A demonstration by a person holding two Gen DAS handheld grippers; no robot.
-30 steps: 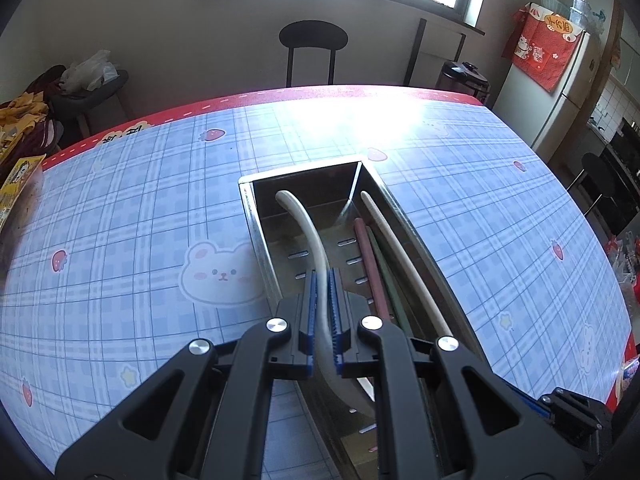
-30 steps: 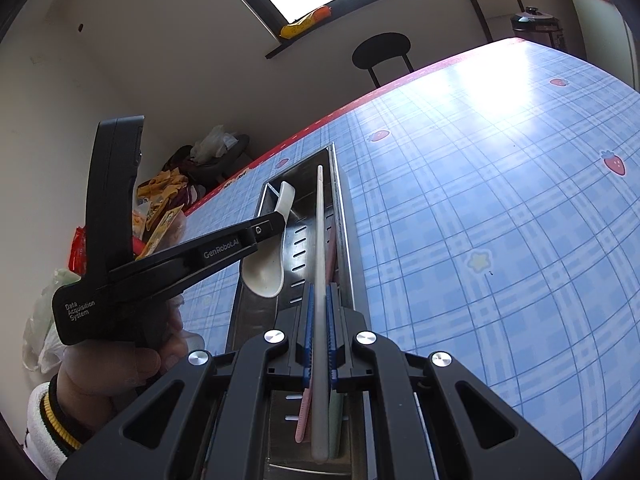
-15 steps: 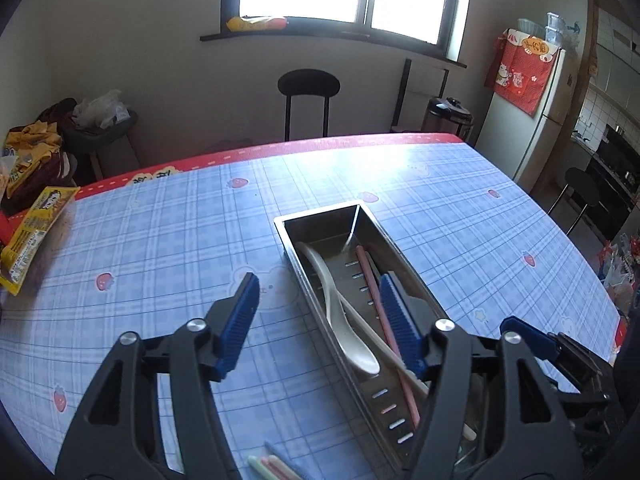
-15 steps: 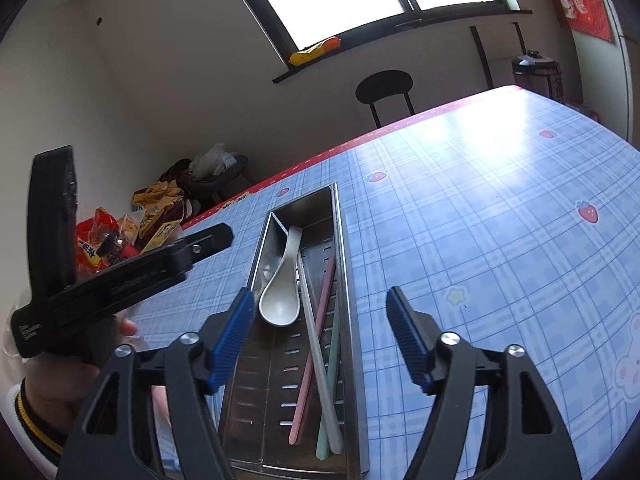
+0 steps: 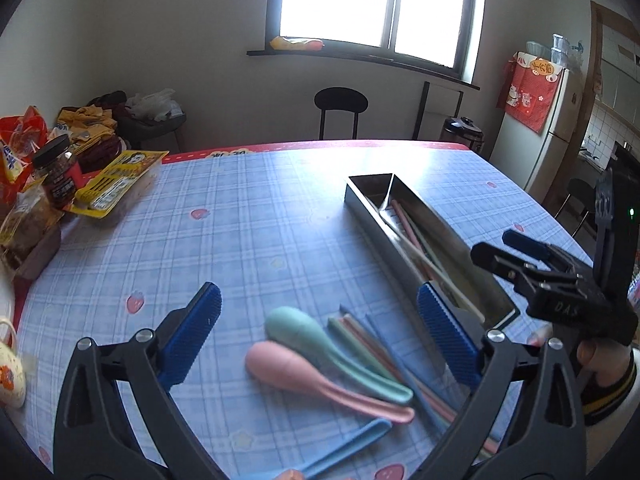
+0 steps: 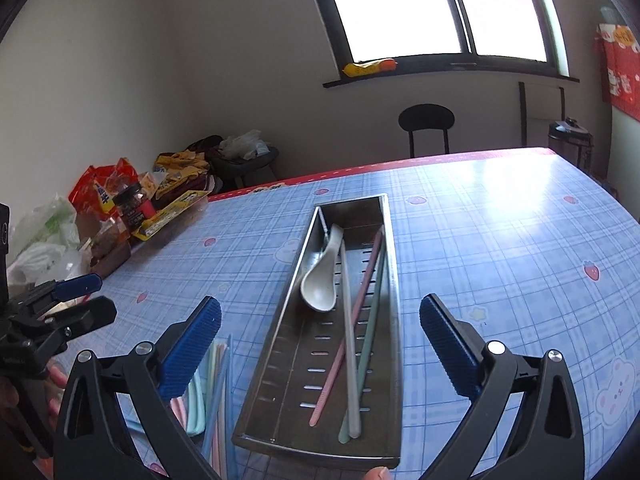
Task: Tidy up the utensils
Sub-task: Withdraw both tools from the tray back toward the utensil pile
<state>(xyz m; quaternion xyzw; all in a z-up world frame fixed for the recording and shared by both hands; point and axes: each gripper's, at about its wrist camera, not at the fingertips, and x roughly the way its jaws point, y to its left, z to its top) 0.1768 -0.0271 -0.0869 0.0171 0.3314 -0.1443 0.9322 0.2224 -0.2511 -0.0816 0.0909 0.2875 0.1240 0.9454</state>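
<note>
A long steel tray (image 6: 394, 280) lies on the blue checked tablecloth, also in the left wrist view (image 5: 404, 256). It holds a white spoon (image 6: 320, 280), a pink chopstick (image 6: 352, 320), a white one and a green one. Left of the tray, loose on the cloth, lie a green spoon (image 5: 320, 340), a pink spoon (image 5: 304, 372), a blue utensil (image 5: 348, 444) and several pastel chopsticks (image 5: 400, 356). My left gripper (image 5: 320, 340) is open above these loose pieces. My right gripper (image 6: 320, 344) is open above the tray's near end. Both are empty.
Snack packets (image 5: 116, 180), a dark-lidded jar (image 5: 56, 168) and bags crowd the table's left edge. A white mug (image 5: 8, 372) stands at the near left. A black chair (image 5: 340, 108) stands behind the table's far edge. A fridge (image 5: 556, 136) is at the right.
Both grippers opened and let go: the white spoon and the white chopstick now lie in the tray. Both pulled back; the left one swung left over the loose utensils.
</note>
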